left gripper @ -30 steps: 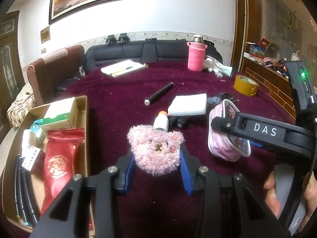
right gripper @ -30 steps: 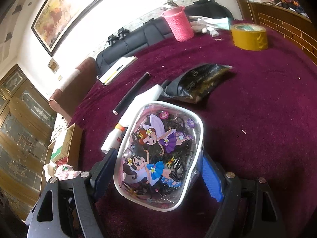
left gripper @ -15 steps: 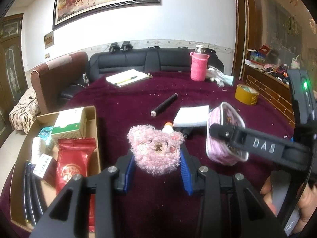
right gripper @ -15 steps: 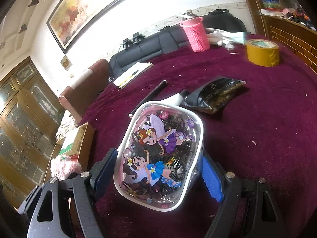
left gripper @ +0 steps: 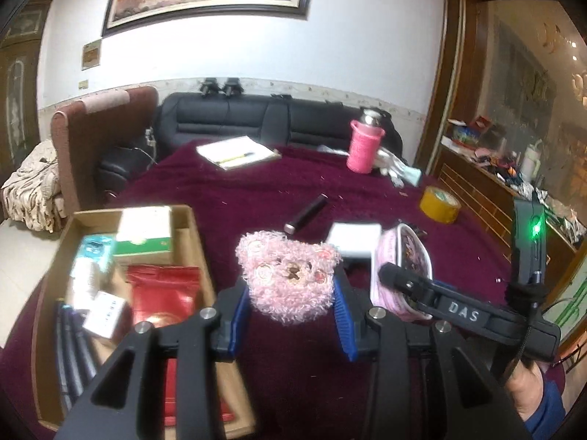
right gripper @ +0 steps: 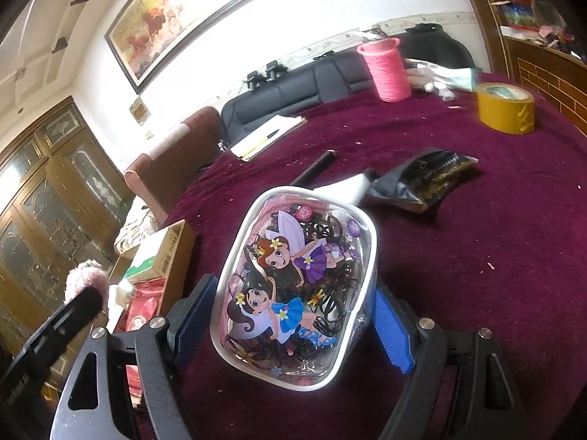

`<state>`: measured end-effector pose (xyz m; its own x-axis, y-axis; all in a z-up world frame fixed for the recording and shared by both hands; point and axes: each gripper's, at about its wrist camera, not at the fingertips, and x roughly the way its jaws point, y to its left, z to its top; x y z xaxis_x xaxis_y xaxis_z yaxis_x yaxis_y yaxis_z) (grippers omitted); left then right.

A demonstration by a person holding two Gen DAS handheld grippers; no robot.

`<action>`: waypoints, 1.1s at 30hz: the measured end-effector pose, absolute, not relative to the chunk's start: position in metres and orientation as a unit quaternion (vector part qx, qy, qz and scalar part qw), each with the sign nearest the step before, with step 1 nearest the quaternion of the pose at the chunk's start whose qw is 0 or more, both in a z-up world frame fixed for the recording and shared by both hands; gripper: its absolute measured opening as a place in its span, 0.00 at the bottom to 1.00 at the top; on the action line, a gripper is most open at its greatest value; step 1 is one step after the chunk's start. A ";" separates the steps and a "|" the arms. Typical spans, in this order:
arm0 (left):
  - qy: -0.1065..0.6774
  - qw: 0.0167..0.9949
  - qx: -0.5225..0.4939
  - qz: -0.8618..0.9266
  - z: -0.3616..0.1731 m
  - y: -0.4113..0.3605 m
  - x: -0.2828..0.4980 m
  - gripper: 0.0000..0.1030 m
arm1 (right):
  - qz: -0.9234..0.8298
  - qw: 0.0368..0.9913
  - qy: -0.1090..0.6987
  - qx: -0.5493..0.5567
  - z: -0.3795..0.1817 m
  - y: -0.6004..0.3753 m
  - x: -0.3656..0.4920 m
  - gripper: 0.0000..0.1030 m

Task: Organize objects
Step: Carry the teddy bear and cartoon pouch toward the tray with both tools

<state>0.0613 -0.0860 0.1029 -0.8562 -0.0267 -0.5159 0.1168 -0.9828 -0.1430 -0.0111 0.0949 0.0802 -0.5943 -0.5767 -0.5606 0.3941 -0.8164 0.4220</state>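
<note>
The left hand-held gripper (left gripper: 291, 310) is clenched on a fluffy pink bear toy (left gripper: 290, 275), its blue pads pressing both sides, and holds it above the dark red tabletop (left gripper: 256, 190). At nine o'clock from the toy stands a cardboard box (left gripper: 192, 236) with a red packet (left gripper: 163, 293) and a green-and-white carton (left gripper: 145, 236) inside. The right hand-held gripper (right gripper: 290, 324) is grasping a clear pouch (right gripper: 293, 286) with cartoon fairies, full of black hair ties, also off the tabletop. At two o'clock from the pouch lies a black packet (right gripper: 427, 178); a yellow tape roll (right gripper: 506, 108) sits farther away.
</note>
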 end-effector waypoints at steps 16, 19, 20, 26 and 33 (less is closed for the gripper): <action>0.213 0.084 0.324 -0.918 0.104 -0.266 0.086 0.38 | -0.817 0.431 -0.003 0.383 0.117 -0.046 0.081 0.83; 0.221 0.091 0.349 -0.906 0.098 -0.293 0.076 0.38 | -0.805 0.444 0.029 0.392 0.114 -0.076 0.091 0.83; 0.226 0.087 0.351 -0.905 0.097 -0.300 0.071 0.38 | -0.800 0.448 0.040 0.397 0.112 -0.090 0.094 0.83; 0.213 0.111 0.386 -0.891 0.084 -0.323 0.035 0.38 | -0.778 0.455 0.074 0.427 0.094 -0.138 0.106 0.83; 0.217 0.102 0.428 -0.871 0.056 -0.334 0.004 0.38 | -0.755 0.456 0.092 0.463 0.072 -0.168 0.107 0.83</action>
<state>0.0035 -0.3344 0.0561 -0.6119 0.0076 -0.7909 0.3642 -0.8849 -0.2903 0.1065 -0.1676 0.0716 -0.1557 -0.6024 -0.7829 0.7731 -0.5676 0.2830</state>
